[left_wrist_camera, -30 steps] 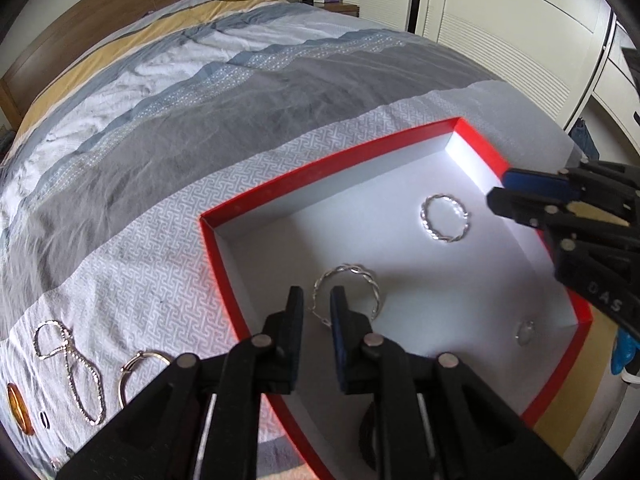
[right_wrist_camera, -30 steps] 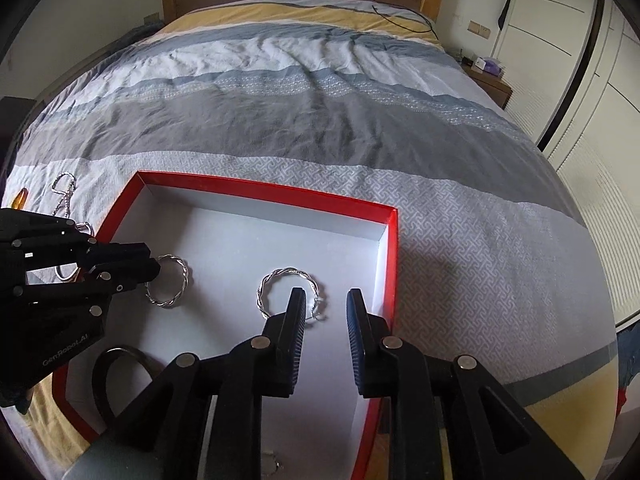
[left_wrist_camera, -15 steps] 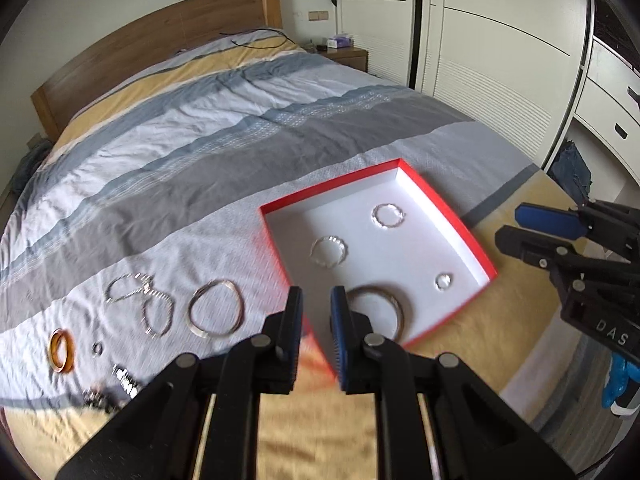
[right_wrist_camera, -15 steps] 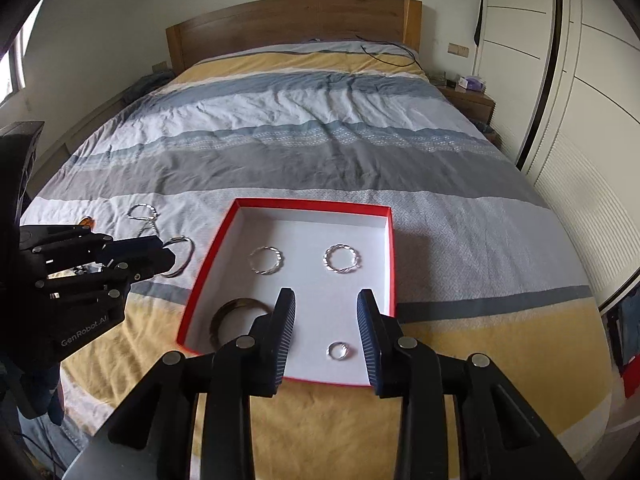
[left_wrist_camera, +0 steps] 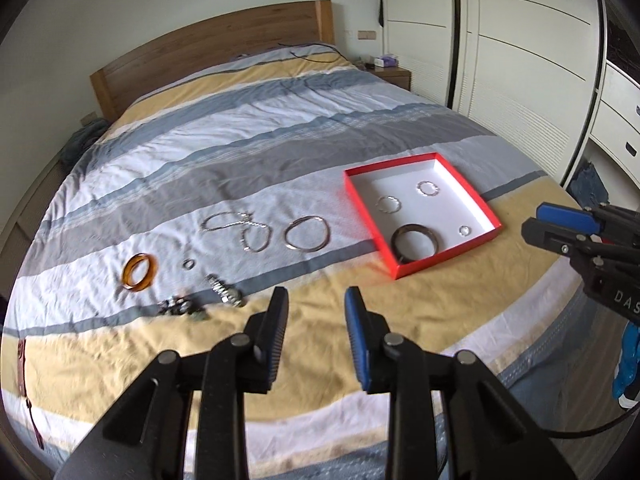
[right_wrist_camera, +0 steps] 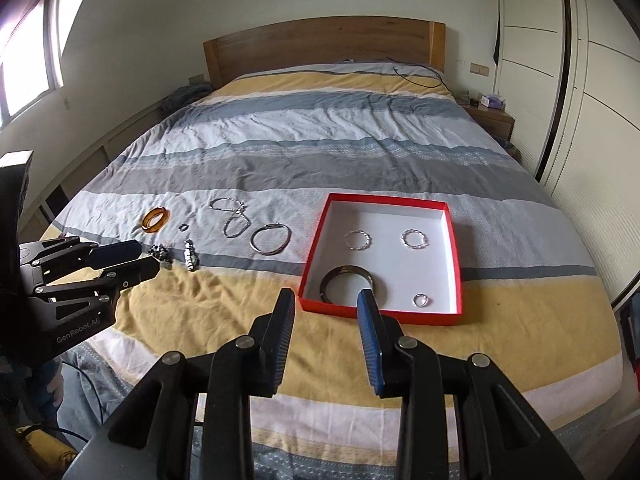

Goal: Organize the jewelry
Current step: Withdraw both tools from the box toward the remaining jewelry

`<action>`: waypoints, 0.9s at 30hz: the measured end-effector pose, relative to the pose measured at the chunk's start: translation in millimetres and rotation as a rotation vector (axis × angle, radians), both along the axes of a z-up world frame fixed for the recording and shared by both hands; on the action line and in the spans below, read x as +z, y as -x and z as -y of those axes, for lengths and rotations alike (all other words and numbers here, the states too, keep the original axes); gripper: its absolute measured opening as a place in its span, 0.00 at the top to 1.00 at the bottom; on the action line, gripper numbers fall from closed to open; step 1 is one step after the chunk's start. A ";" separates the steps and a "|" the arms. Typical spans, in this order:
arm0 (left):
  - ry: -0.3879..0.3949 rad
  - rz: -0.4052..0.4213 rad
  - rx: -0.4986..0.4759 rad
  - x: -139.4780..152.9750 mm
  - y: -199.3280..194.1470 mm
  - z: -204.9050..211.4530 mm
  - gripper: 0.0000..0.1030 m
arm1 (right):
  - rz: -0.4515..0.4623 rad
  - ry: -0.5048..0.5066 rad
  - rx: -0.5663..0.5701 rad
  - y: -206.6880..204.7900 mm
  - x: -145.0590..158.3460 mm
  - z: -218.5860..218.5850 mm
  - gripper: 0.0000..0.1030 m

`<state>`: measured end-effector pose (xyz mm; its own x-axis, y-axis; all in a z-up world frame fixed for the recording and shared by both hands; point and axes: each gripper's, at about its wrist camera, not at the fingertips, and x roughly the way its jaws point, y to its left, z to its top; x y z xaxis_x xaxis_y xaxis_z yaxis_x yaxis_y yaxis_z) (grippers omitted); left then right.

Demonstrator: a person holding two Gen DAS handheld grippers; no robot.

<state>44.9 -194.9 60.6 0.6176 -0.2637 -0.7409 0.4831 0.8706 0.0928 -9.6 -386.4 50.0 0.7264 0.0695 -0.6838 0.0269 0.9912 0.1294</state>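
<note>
The red box lies open on the striped bedspread, near the bed's foot edge, and everything here is placed from it. Inside, a dark bangle rests against the box's near wall, a small ring sits toward its near right corner, and two twisted silver rings lie side by side in the middle, apart from each other. Just left of the box on the cloth lies a large silver hoop, then a looped silver chain, a tiny ring, an amber bangle, and closer to the foot a watch and a dark beaded piece. The right gripper hangs above the yellow stripe on the near side of the box, its jaws partly apart and empty, the bangle showing in the gap beyond them. The left gripper is well to the box's left and nearer the foot, its jaws opening with nothing between them. Bare bedspread stretches beyond the box to the wooden headboard; the white wardrobe stands off the box's right side, past the bed's edge.
</note>
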 end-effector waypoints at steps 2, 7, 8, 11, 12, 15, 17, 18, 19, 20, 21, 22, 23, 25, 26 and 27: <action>0.003 0.016 0.011 5.9 9.8 -14.0 0.73 | 0.007 -0.003 0.015 4.9 3.8 -11.9 0.69; 0.014 0.051 0.043 19.3 30.2 -41.8 0.73 | 0.021 -0.006 0.053 16.3 12.2 -38.7 0.69; 0.017 0.056 0.050 21.2 34.2 -47.0 0.73 | 0.023 -0.006 0.060 18.5 13.3 -42.9 0.69; 0.025 0.071 0.064 26.0 46.3 -59.4 0.73 | 0.031 0.001 0.081 26.2 17.7 -56.2 0.69; 0.028 0.074 0.069 27.2 50.0 -63.3 0.73 | 0.033 0.002 0.085 28.4 18.4 -59.4 0.69; 0.038 0.083 0.081 30.4 60.5 -74.3 0.73 | 0.040 0.005 0.095 36.7 21.2 -68.1 0.69; 0.044 0.090 0.088 32.8 68.5 -81.4 0.73 | 0.045 0.006 0.098 42.3 23.6 -72.6 0.69; 0.048 0.093 0.091 34.2 72.5 -84.7 0.73 | 0.049 0.005 0.099 45.9 24.9 -75.1 0.69; 0.051 0.097 0.095 35.4 75.8 -87.6 0.73 | 0.052 0.004 0.101 48.6 25.8 -77.0 0.69; 0.053 0.102 0.098 36.7 79.0 -90.7 0.73 | 0.053 0.003 0.103 51.4 26.6 -79.5 0.69; 0.056 0.108 0.103 38.1 83.3 -94.3 0.73 | 0.054 0.002 0.105 53.0 27.2 -81.9 0.69; 0.060 0.113 0.107 39.5 86.1 -97.3 0.73 | 0.055 0.003 0.109 55.4 27.8 -85.4 0.69; 0.064 0.117 0.111 41.0 88.2 -100.1 0.72 | 0.056 0.005 0.112 57.2 28.7 -88.0 0.69; 0.072 0.131 0.119 44.3 94.3 -106.4 0.72 | 0.058 0.010 0.123 61.3 30.8 -94.7 0.69; 0.073 0.138 0.123 45.9 96.8 -108.5 0.72 | 0.060 0.013 0.128 63.1 32.2 -98.0 0.68; 0.076 0.146 0.131 47.7 99.5 -112.4 0.72 | 0.062 0.016 0.133 64.2 33.5 -100.9 0.68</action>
